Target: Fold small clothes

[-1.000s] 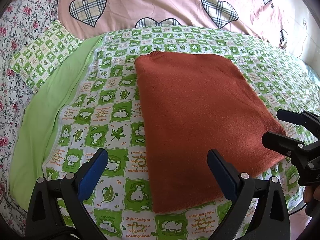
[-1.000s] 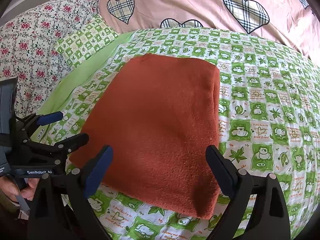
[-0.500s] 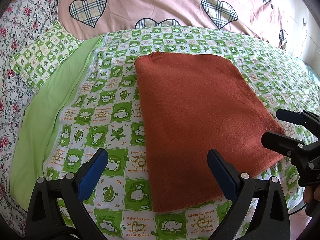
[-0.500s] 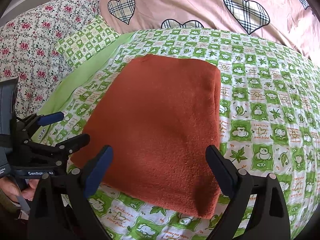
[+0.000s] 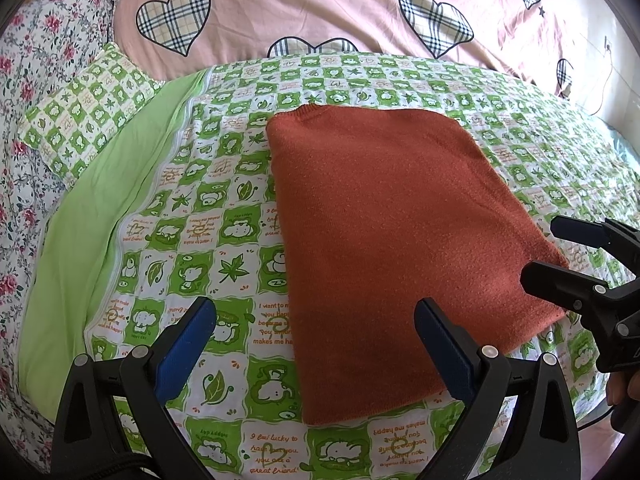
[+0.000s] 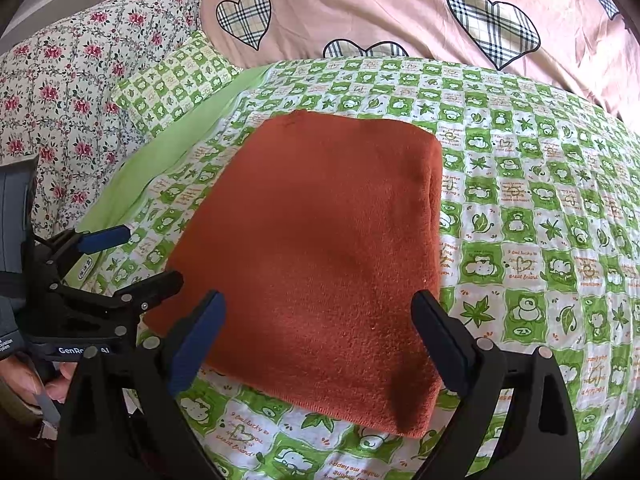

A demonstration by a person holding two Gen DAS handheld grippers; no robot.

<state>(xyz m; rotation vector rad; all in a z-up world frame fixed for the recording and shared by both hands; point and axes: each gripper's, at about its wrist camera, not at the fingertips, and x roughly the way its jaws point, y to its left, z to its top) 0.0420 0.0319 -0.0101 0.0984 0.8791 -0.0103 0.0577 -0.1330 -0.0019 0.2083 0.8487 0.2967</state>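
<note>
A rust-orange knit garment (image 5: pixel 384 240) lies folded into a flat rectangle on the green checked bedspread (image 5: pixel 208 216); it also shows in the right wrist view (image 6: pixel 320 248). My left gripper (image 5: pixel 316 340) is open and empty, just above the garment's near left corner. My right gripper (image 6: pixel 320 336) is open and empty over the garment's near edge. In the left wrist view the right gripper (image 5: pixel 560 252) is at the garment's right corner. In the right wrist view the left gripper (image 6: pixel 132 256) is at its left corner.
A pink quilt with plaid hearts (image 5: pixel 320 4) lies across the back. A small green checked pillow (image 5: pixel 88 100) and floral bedding (image 5: pixel 24 80) are at the left. A plain green sheet (image 5: pixel 100 216) runs along the bedspread's left side.
</note>
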